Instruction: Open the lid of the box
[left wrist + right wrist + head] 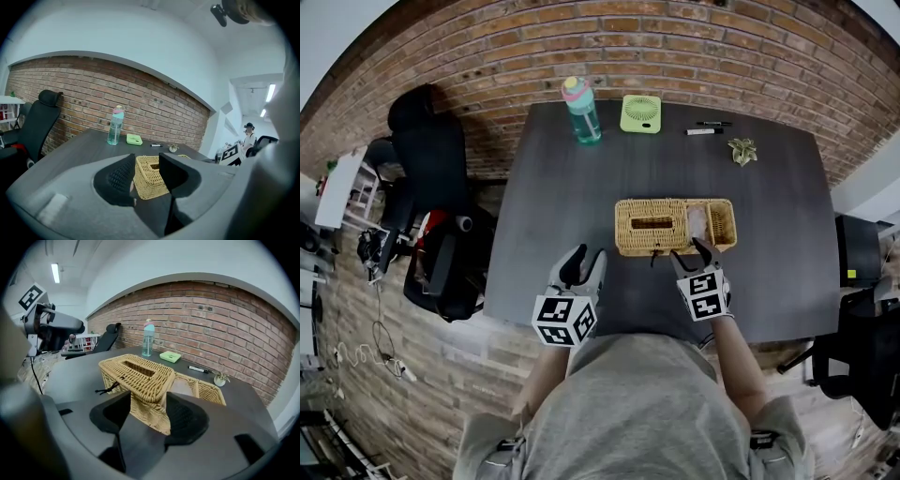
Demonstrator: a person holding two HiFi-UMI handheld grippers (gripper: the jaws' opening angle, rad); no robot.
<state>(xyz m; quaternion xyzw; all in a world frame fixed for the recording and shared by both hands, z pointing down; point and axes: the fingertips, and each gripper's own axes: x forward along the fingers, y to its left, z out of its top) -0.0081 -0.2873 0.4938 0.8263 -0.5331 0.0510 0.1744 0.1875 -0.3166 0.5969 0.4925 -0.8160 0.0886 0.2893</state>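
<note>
On the dark table (562,206), towards its near edge, the wicker box (675,226) lies with its long axis running along that edge. Its slotted lid (652,225) is down over the left part, and the right-hand compartment is open on top. My right gripper (691,251) stands at the box's front wall, jaws wide apart, a corner of wicker showing between them, nothing clamped. My left gripper (584,255) hangs by the table's near edge, jaws parted, empty.

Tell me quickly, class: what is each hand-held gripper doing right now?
Left hand-held gripper: open, holding nothing.
Right hand-held gripper: open, jaws at the near edge of the wicker box, not shut on it.
</note>
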